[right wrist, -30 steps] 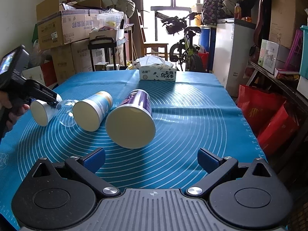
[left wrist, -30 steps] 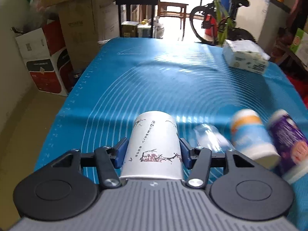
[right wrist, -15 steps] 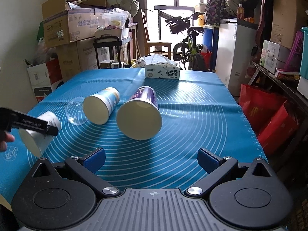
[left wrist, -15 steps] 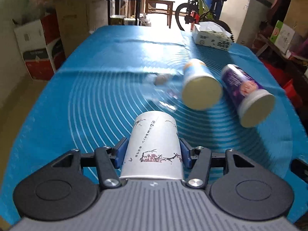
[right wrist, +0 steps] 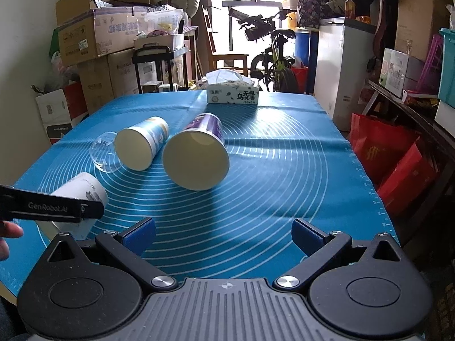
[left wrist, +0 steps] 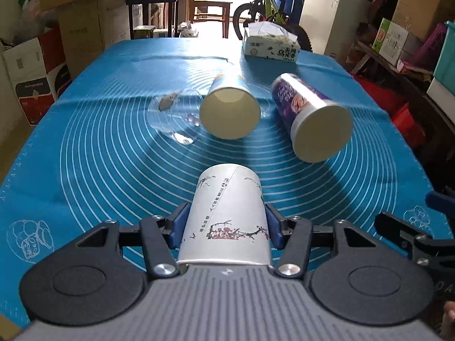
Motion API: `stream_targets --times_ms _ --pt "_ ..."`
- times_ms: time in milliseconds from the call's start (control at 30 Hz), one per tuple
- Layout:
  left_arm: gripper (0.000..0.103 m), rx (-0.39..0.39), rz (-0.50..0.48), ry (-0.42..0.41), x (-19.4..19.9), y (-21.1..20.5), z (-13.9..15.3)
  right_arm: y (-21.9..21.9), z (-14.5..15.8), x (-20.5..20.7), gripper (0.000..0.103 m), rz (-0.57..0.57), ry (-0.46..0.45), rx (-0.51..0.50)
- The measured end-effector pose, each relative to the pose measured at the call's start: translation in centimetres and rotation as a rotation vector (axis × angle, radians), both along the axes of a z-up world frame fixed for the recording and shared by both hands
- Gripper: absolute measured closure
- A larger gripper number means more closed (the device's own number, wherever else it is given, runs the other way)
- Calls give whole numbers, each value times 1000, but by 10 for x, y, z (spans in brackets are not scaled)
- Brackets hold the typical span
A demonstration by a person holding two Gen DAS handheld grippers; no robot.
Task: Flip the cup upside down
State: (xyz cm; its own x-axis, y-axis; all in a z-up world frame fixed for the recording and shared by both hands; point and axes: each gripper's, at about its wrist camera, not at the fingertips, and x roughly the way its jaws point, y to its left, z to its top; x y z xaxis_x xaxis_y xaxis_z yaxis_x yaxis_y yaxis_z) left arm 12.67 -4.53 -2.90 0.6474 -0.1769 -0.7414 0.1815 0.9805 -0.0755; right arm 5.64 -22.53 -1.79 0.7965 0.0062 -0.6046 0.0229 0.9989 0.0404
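My left gripper (left wrist: 226,224) is shut on a white paper cup (left wrist: 227,213) with a plum-branch print, held on its side above the blue mat (left wrist: 85,156), base pointing away. The same cup (right wrist: 81,190) shows at the lower left of the right wrist view, held by the left gripper (right wrist: 85,209). My right gripper (right wrist: 223,234) is open and empty over the mat's near edge. On the mat lie a blue-and-white cup (left wrist: 229,105), a purple cup (left wrist: 310,116) and a clear glass (left wrist: 173,119), all on their sides.
A tissue box (left wrist: 270,45) stands at the mat's far edge. Cardboard boxes (right wrist: 93,37) stack to the left. A bicycle (right wrist: 273,56) and a white cabinet (right wrist: 341,65) stand behind the table. Red bags (right wrist: 392,164) sit to the right.
My left gripper has carried the white cup back toward the mat's near edge and turned right, so the lying cups now sit ahead of it. The right gripper has barely moved.
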Motion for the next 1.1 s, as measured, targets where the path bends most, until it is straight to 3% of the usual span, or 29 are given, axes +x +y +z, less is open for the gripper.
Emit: stream_targets --times_ms 267,333,400,667,1100 --pt "42 15 12 -1 -4 -1 -5 -3 -5 2 0 -6 17 1" --pt "37 13 3 3 -4 -2 -6 -2 -6 2 0 -5 19 0" --pt "24 11 -3 -7 -6 -3 -5 -2 -6 3 0 -5 22 -1" --pt "14 44 -8 -48 -10 -6 1 -1 -6 3 0 -5 22 -3" --pt "13 29 6 -92 -19 5 22 3 0 2 0 10 24 1"
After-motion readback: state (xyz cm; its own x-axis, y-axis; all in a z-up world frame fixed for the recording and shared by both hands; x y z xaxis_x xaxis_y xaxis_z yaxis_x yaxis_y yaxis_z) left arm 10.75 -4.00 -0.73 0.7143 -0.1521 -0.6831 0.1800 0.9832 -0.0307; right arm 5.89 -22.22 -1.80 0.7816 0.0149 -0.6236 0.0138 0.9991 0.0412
